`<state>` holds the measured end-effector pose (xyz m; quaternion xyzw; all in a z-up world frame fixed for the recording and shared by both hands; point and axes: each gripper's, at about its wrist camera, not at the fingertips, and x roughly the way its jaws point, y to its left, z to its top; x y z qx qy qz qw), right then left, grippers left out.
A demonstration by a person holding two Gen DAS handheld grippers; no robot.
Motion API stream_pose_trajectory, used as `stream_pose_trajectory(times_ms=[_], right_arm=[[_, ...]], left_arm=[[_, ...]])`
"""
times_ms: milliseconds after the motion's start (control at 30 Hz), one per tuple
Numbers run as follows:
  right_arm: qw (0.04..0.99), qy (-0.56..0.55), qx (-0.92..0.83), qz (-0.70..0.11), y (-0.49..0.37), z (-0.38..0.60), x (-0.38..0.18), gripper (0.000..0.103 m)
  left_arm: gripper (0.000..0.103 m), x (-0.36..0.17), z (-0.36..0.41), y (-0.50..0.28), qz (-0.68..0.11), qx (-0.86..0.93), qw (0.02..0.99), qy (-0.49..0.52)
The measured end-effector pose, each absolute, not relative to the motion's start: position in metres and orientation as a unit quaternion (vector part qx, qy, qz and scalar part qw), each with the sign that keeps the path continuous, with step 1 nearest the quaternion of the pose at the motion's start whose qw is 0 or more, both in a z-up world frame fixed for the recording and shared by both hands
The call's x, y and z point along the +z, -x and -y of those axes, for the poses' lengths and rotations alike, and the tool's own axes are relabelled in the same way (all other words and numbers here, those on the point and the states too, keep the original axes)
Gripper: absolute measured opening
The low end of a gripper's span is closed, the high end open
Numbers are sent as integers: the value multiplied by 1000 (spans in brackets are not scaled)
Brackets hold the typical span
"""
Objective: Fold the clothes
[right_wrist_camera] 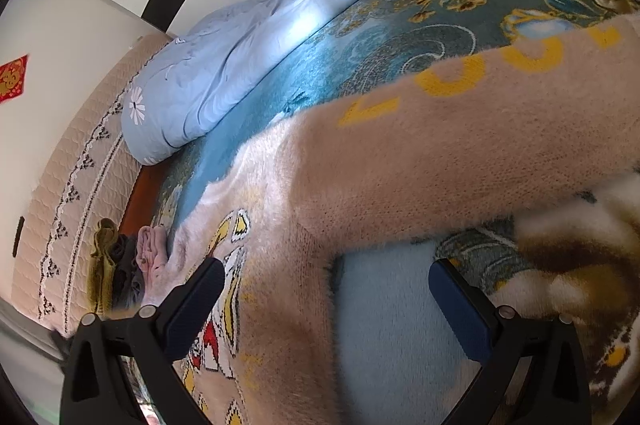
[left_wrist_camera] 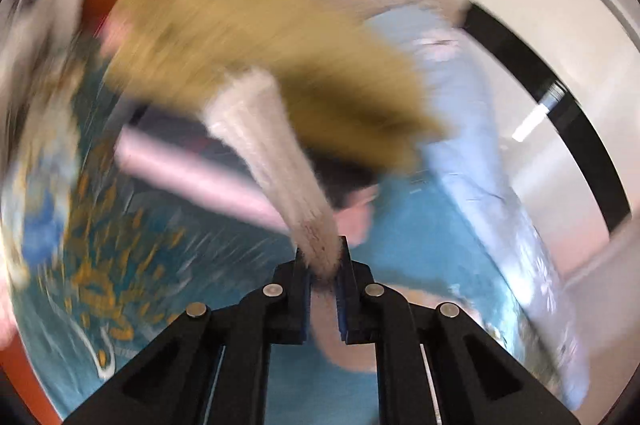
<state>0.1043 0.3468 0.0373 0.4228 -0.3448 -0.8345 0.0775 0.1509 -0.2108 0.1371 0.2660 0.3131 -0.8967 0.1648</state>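
Observation:
A fuzzy beige-pink sweater (right_wrist_camera: 400, 161) with yellow letters and a cartoon print lies spread on the teal floral blanket (right_wrist_camera: 400, 37); one sleeve stretches across to the right. My right gripper (right_wrist_camera: 326, 285) is open, just above the sweater where the sleeve meets the body, fingers either side of the blanket gap. My left gripper (left_wrist_camera: 323, 265) is shut on a pale fuzzy strip of the sweater (left_wrist_camera: 272, 153), lifted off the bed. The left wrist view is heavily motion-blurred; an olive-yellow cloth (left_wrist_camera: 260, 45) shows beyond the strip.
A rolled light-blue flowered duvet (right_wrist_camera: 224, 65) lies along the far side of the bed, also in the left wrist view (left_wrist_camera: 480, 153). A small pile of folded clothes (right_wrist_camera: 124, 265) sits at the bed's edge by a quilted headboard (right_wrist_camera: 72, 165). White wall behind.

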Motion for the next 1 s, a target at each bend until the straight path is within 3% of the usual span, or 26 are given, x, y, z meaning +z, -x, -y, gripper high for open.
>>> stream_pose_trajectory(times_ms=[167,333,700,1000], right_arm=[[68,-418,-835,352,-106,-351,39,103],[28,-391,-845,362,-112,-369,49,103],[-54,-334,-838,428,-134,-431,58,103],[-72,-322,-826,458,-137,-448,57,103]], left_arm=[[10,223,139,-124,-225,-945,93,-218],[10,248,60,-96,-161,-959,29,-233],[10,153,-133,-23,-3,-934,-73,-349],[10,54,-195,-18,51,-879,-75,-469]])
